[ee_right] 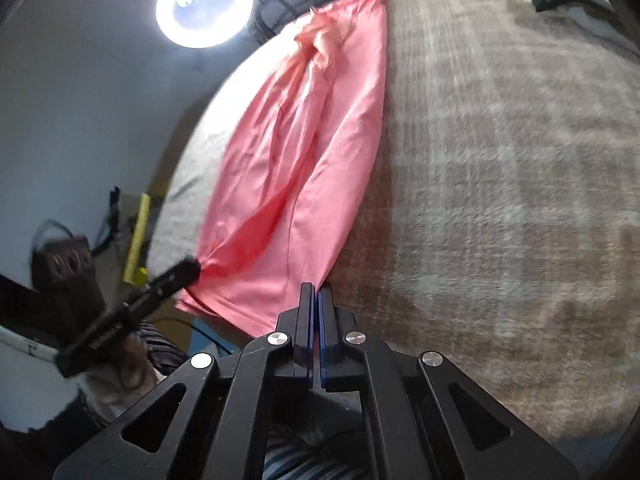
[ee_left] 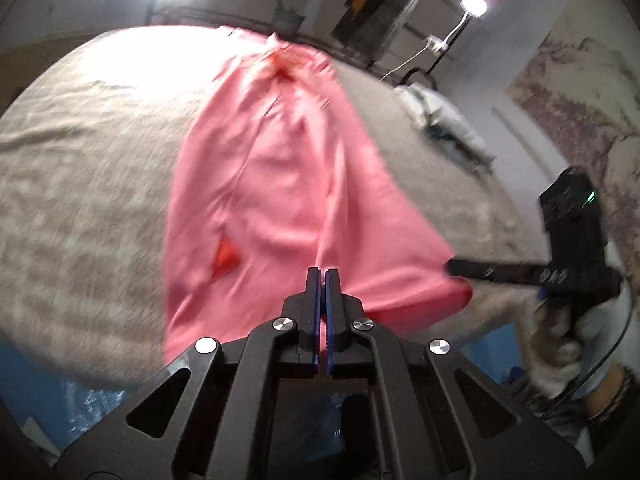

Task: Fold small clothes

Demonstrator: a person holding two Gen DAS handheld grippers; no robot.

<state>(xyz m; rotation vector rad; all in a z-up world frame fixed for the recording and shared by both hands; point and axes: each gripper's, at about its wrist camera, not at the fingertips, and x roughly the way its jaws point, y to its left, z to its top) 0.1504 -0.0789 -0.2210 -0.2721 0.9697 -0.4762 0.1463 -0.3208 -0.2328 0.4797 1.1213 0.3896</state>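
A ring lamp (ee_right: 205, 6) is blazing white at the top of both views, blowing out the blanket (ee_left: 80, 184) under it. A small bulb (ee_left: 474, 3) is glaring at upper right of the left view. Fisheye curving is bending the edges; motion blur is smearing the blanket and cloth (ee_left: 288, 184).

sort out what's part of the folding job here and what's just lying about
In the job: pink garment, left claw, right claw, both shut on its near edge.
Lying about: ring light, small lamp, pile of cloth.
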